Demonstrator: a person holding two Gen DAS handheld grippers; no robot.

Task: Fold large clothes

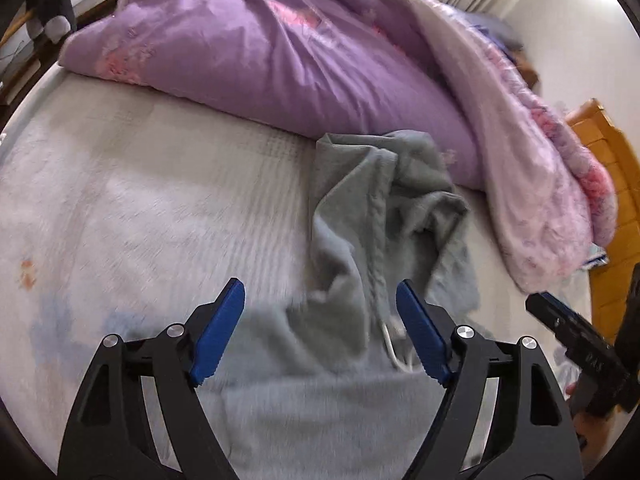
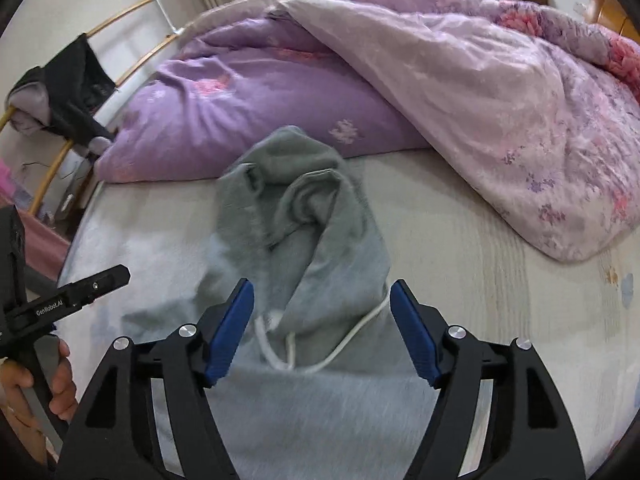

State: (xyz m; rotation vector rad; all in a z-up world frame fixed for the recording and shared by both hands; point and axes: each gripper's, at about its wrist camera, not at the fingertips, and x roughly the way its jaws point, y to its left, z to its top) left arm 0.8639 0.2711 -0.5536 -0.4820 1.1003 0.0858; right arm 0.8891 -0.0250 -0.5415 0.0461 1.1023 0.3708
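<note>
Two grippers are hovering over a crumpled grey fleece hooded garment (image 1: pixel 372 216) w/ a white drawstring (image 2: pixel 344 344), both w/ blue-padded jaws spread wide, gripping nothing. Left gripper (image 1: pixel 320 332) is sitting above the garment's near part; right gripper (image 2: pixel 322 330) is straddling the drawstring. Garment is lying mid-bed on the pale plush bed cover (image 1: pixel 140 208), its far end touching the bunched purple floral quilt (image 1: pixel 248 52) along the bed's far edge. Bare cover is stretching toward the bed's left edge; the orange wooden bed frame (image 1: pixel 608 184) is bordering the right.
</note>
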